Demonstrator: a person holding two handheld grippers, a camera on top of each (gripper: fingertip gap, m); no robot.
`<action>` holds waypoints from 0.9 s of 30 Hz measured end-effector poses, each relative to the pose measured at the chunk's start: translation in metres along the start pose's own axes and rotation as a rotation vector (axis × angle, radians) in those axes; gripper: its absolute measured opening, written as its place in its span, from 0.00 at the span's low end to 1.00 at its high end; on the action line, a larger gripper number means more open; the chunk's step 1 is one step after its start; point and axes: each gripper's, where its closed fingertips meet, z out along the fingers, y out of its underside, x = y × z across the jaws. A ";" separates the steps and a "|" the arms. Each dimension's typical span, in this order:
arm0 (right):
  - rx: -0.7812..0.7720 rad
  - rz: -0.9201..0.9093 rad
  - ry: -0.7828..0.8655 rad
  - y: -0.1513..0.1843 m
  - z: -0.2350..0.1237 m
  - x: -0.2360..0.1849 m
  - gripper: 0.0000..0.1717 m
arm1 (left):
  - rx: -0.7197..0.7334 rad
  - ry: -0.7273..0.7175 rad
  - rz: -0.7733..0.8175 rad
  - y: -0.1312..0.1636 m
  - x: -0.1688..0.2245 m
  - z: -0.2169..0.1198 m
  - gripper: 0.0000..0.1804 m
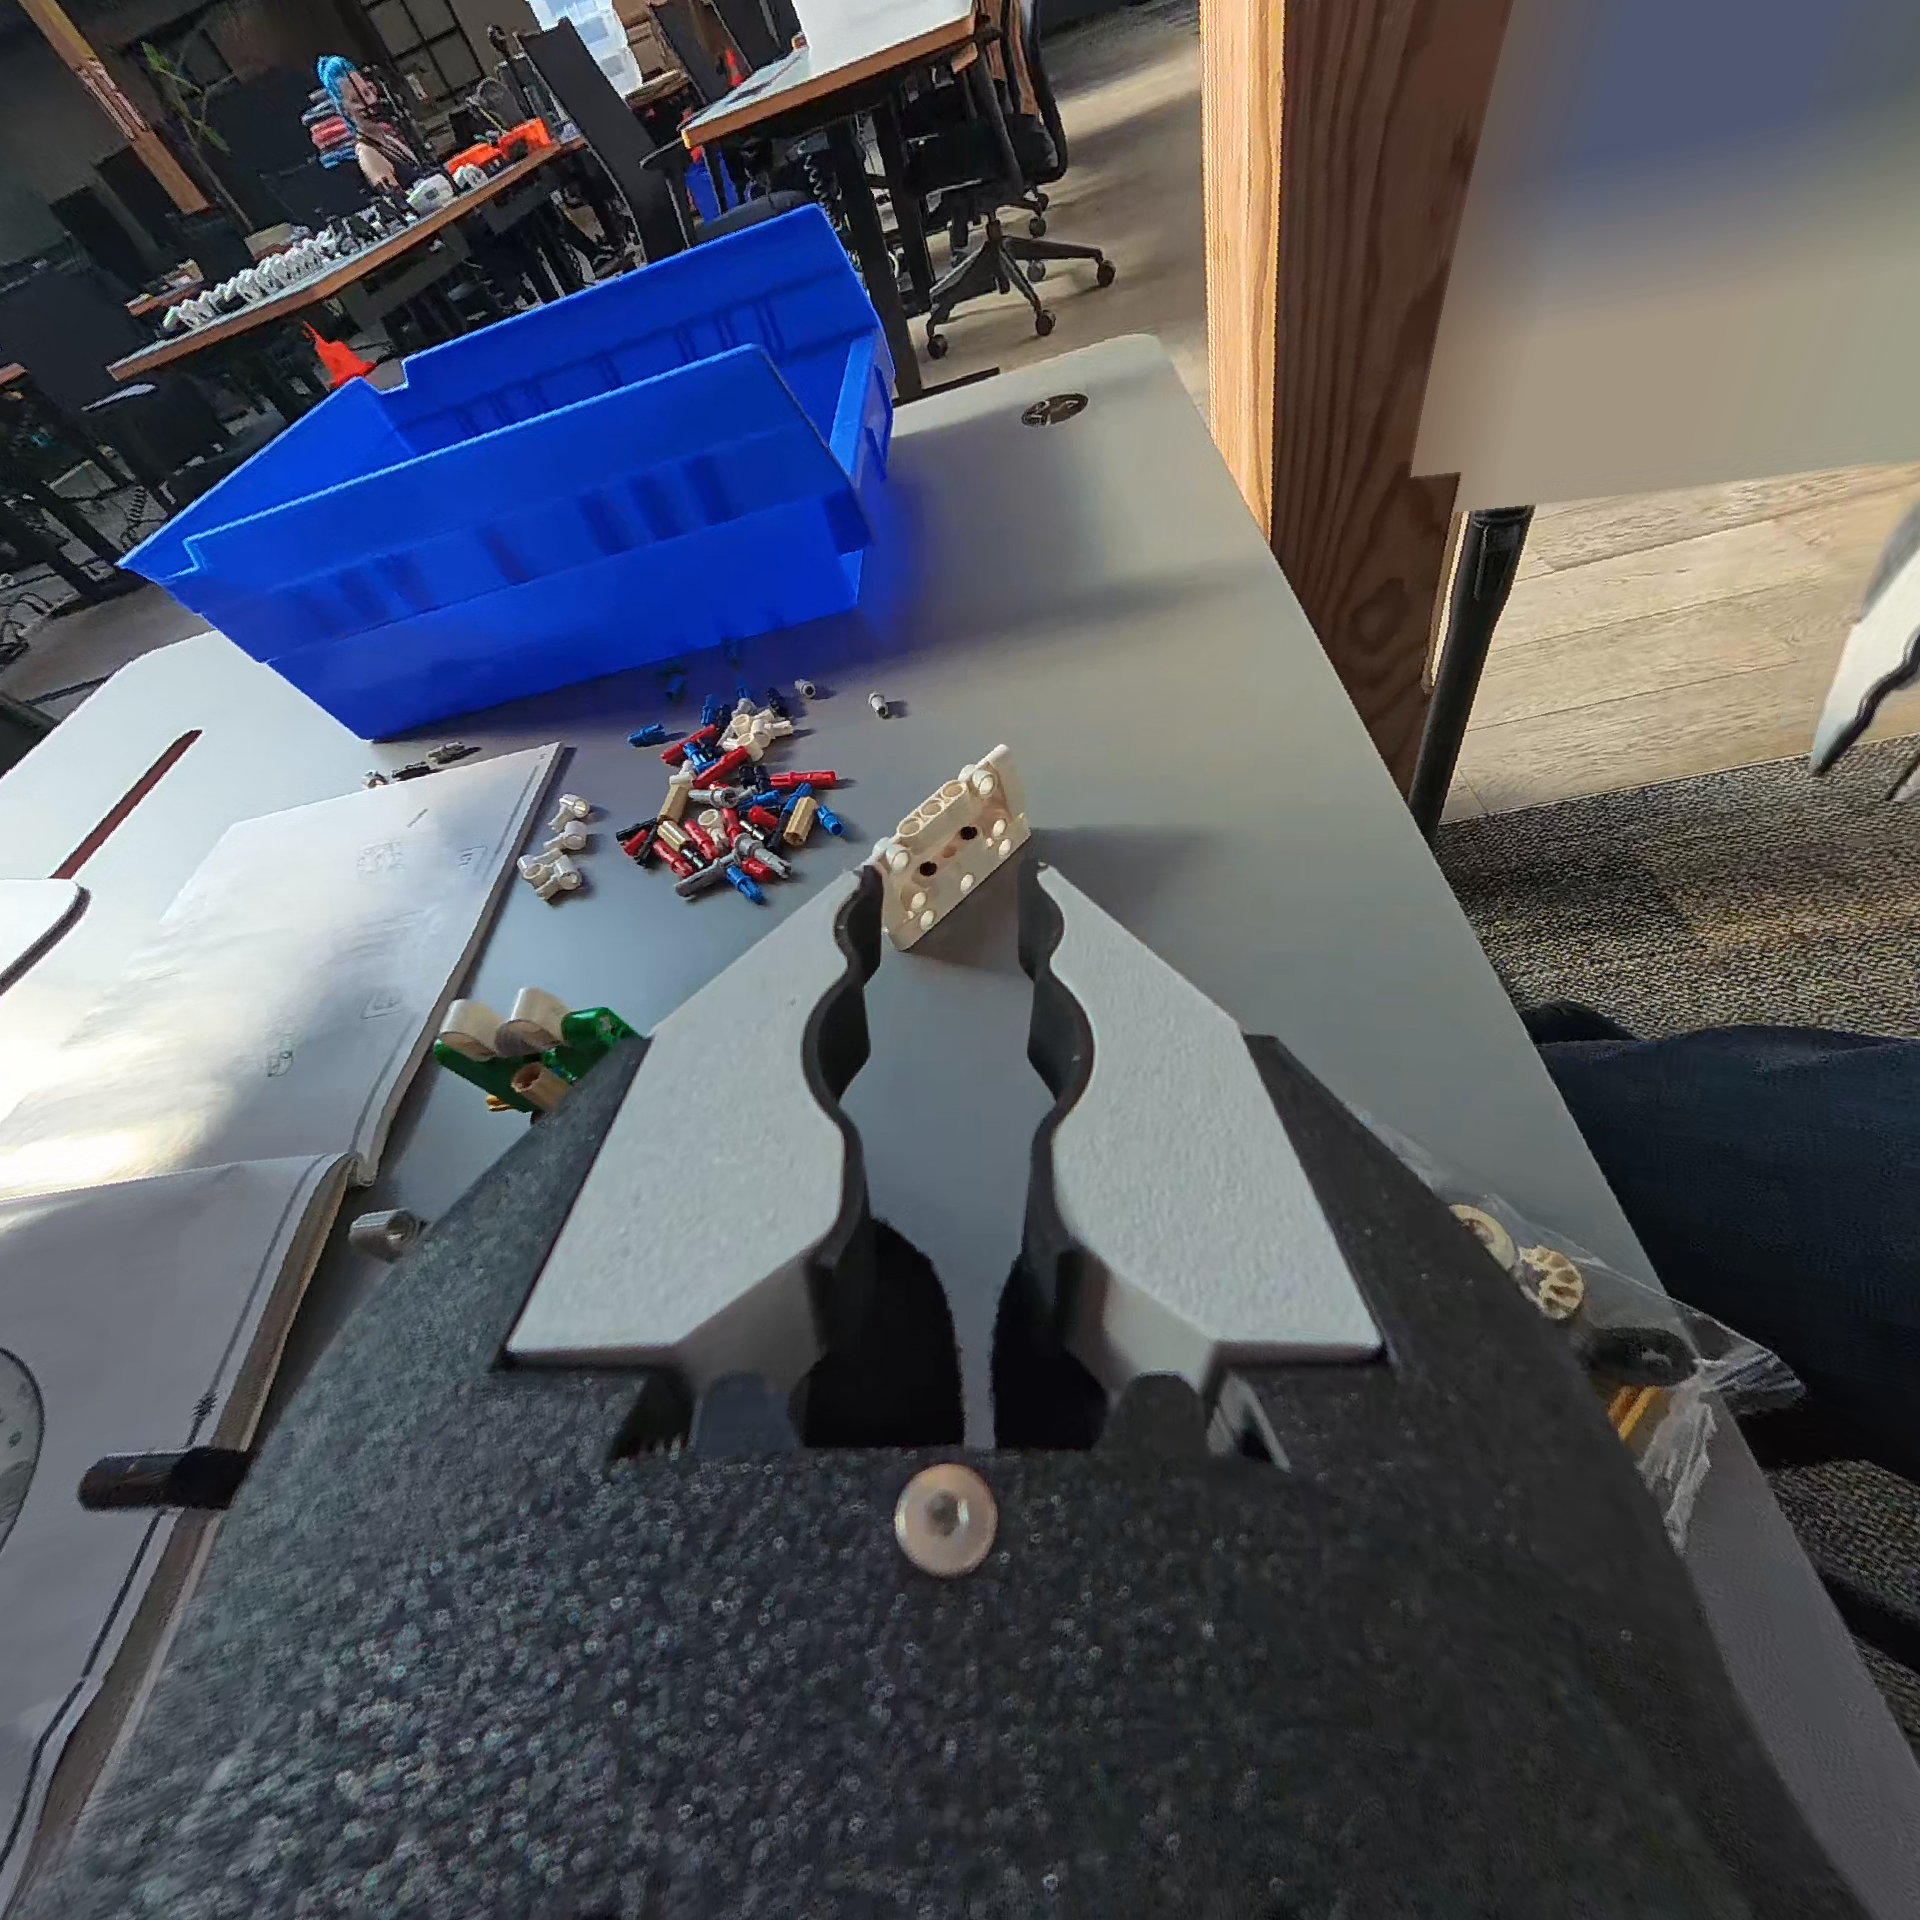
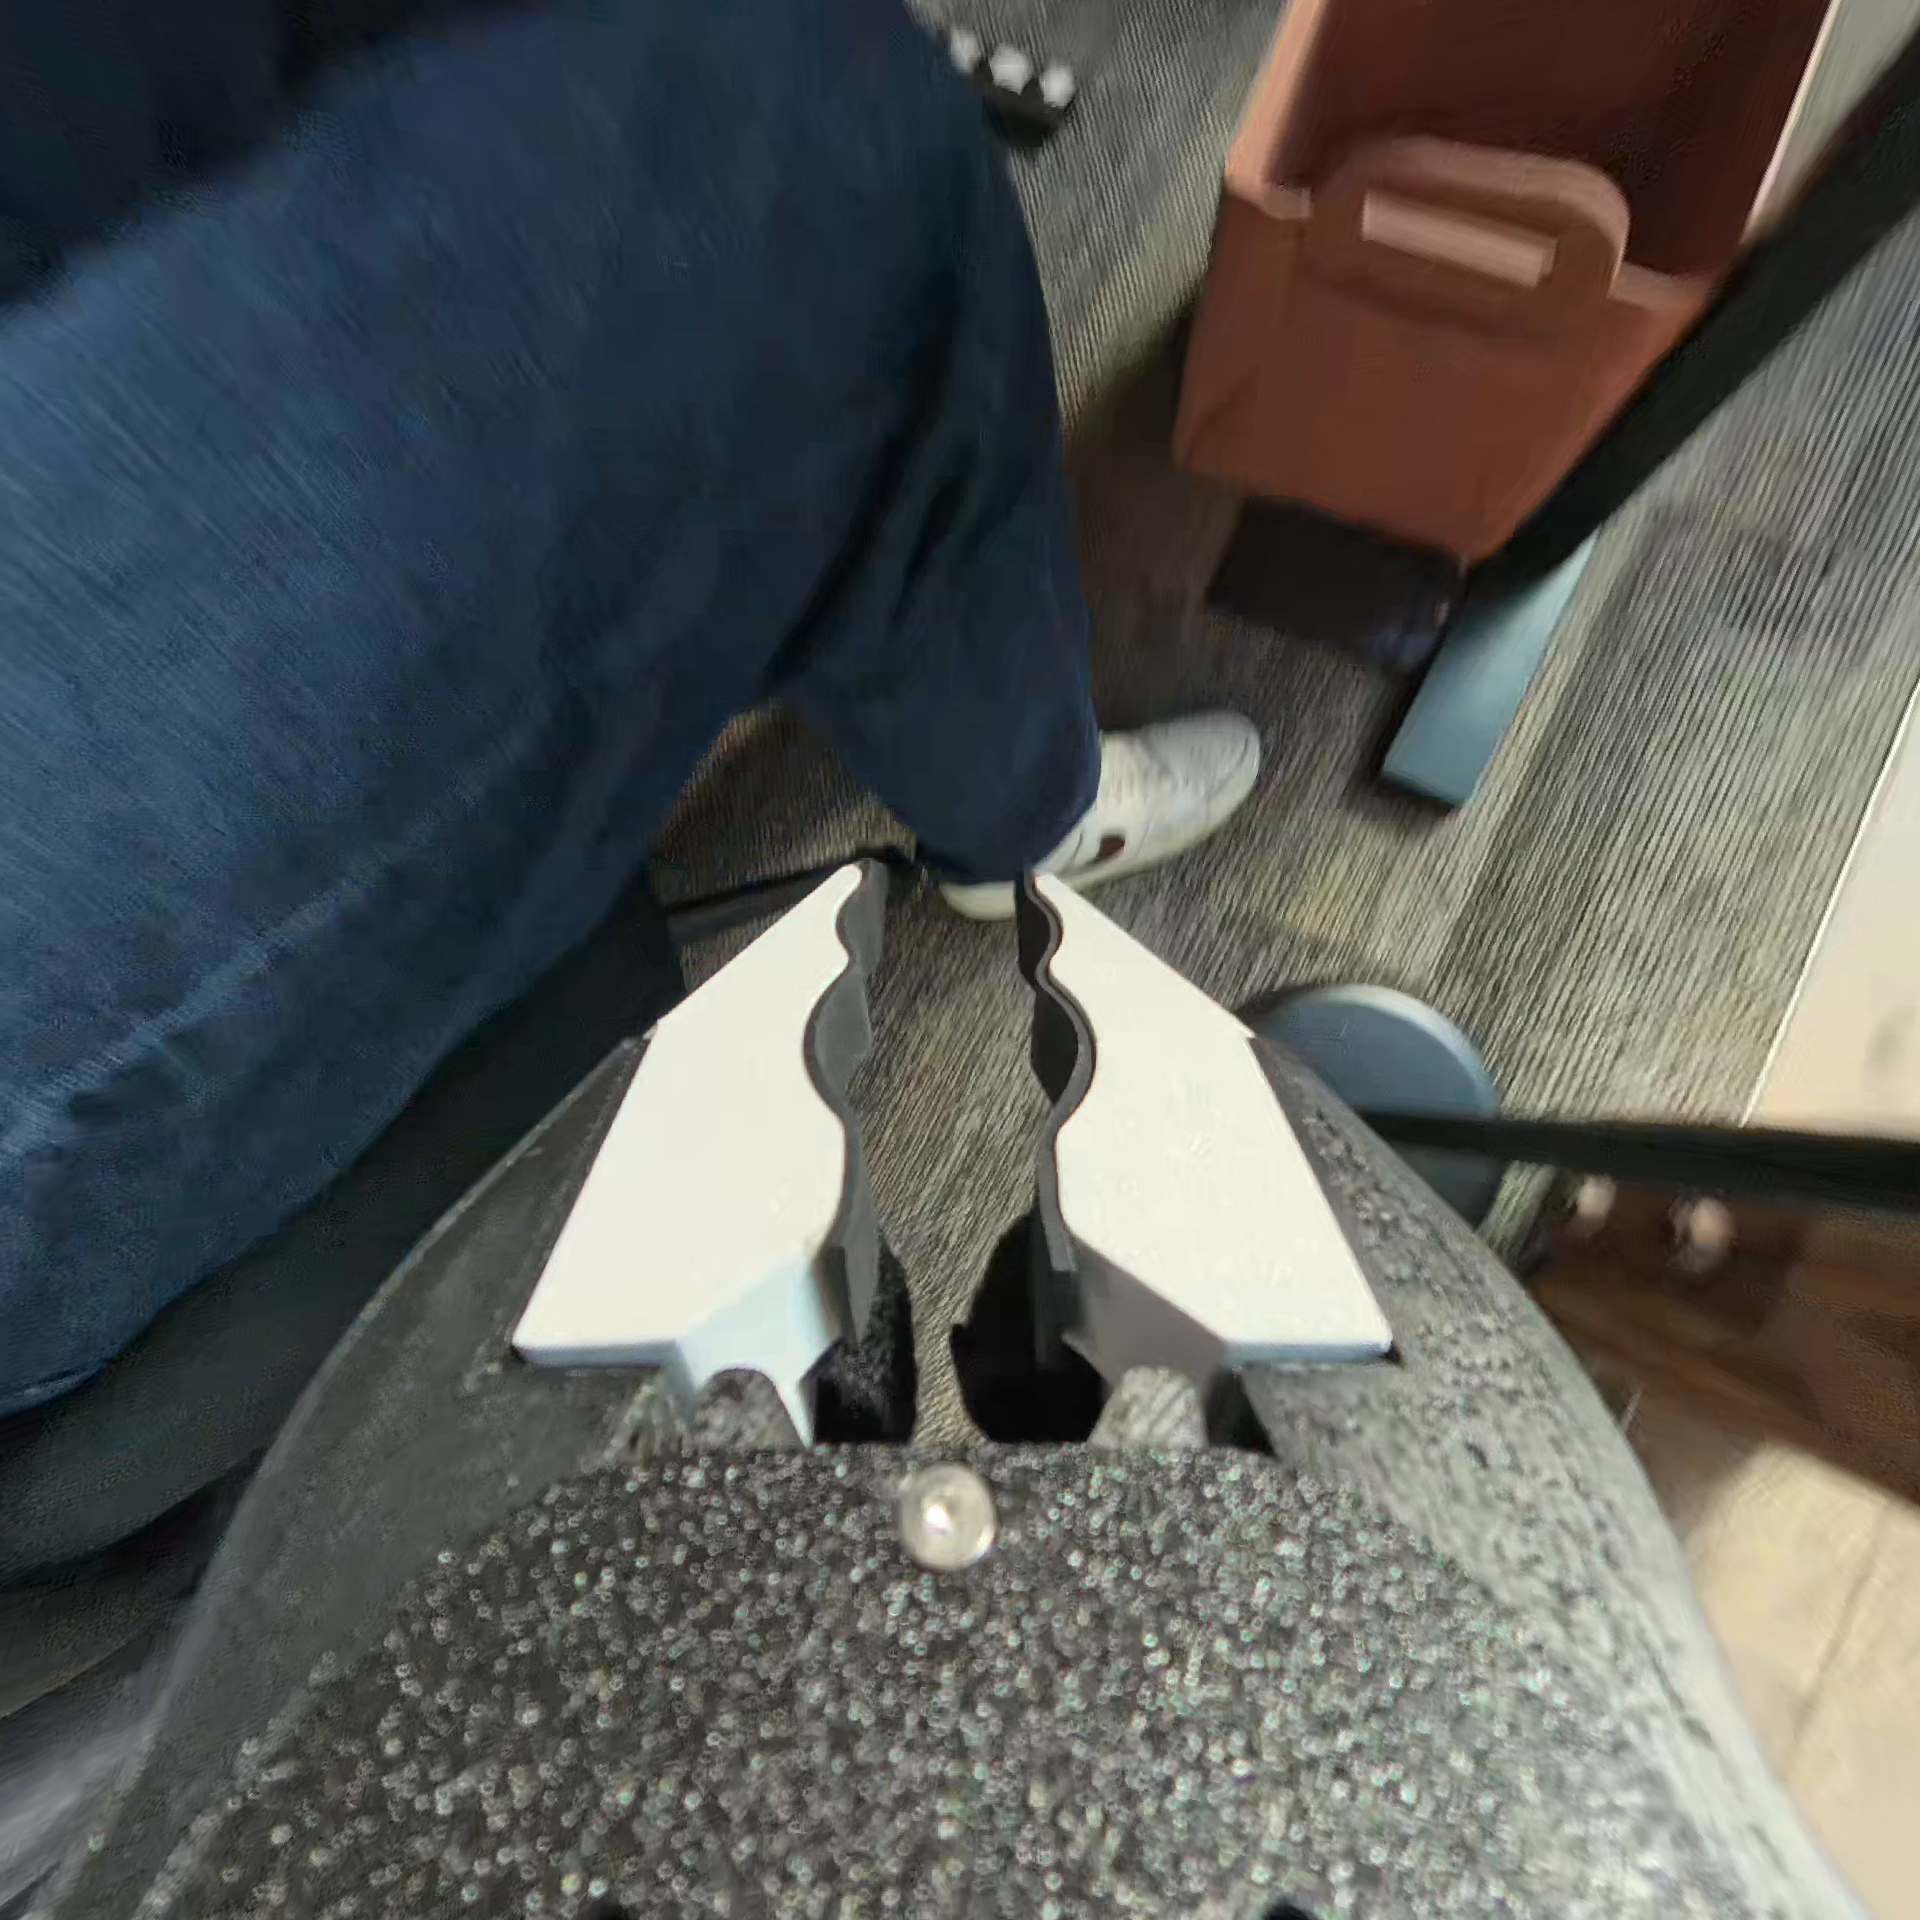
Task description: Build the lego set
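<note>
In the left wrist view my left gripper (image 1: 951,873) is shut on a cream-white studded brick piece (image 1: 951,847) at its fingertips. The piece stands tilted on edge just over the grey table (image 1: 1143,644), with both pads against its sides. A pile of small red, blue, black and tan pins (image 1: 727,800) lies just left of it. In the right wrist view my right gripper (image 2: 951,883) is open and empty. It points down at the carpet (image 2: 935,1039) beside a person's blue trouser leg (image 2: 468,520) and white shoe (image 2: 1153,800). Its fingertips also show in the left wrist view (image 1: 1870,665).
A blue bin (image 1: 540,509) stands at the back of the table. An open booklet (image 1: 260,956) lies on the left, with a green and tan assembly (image 1: 530,1049) beside it. A clear bag of parts (image 1: 1558,1309) sits at the right edge. A brown box (image 2: 1455,312) stands on the floor.
</note>
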 end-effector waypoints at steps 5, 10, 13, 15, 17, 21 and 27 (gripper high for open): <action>-0.160 0.518 0.163 0.300 0.060 -0.041 0.08 | -0.068 -0.023 0.068 0.009 0.003 0.007 0.14; -0.202 0.928 0.116 0.462 0.144 -0.147 0.08 | -0.137 -0.066 0.156 0.019 0.004 0.014 0.14; -0.185 1.075 0.092 0.497 0.190 -0.197 0.08 | -0.135 -0.115 0.172 0.018 -0.002 0.013 0.14; -0.173 1.162 0.096 0.514 0.212 -0.219 0.08 | -0.130 -0.137 0.156 0.017 -0.006 0.012 0.14; -0.171 1.230 0.104 0.529 0.225 -0.235 0.08 | -0.124 -0.157 0.126 0.017 -0.012 0.011 0.14; -0.133 1.337 0.110 0.550 0.228 -0.246 0.08 | -0.118 -0.204 0.067 0.017 -0.026 0.008 0.14; -0.073 1.449 0.166 0.578 0.203 -0.237 0.07 | -0.149 -0.235 0.057 0.021 -0.032 0.010 0.14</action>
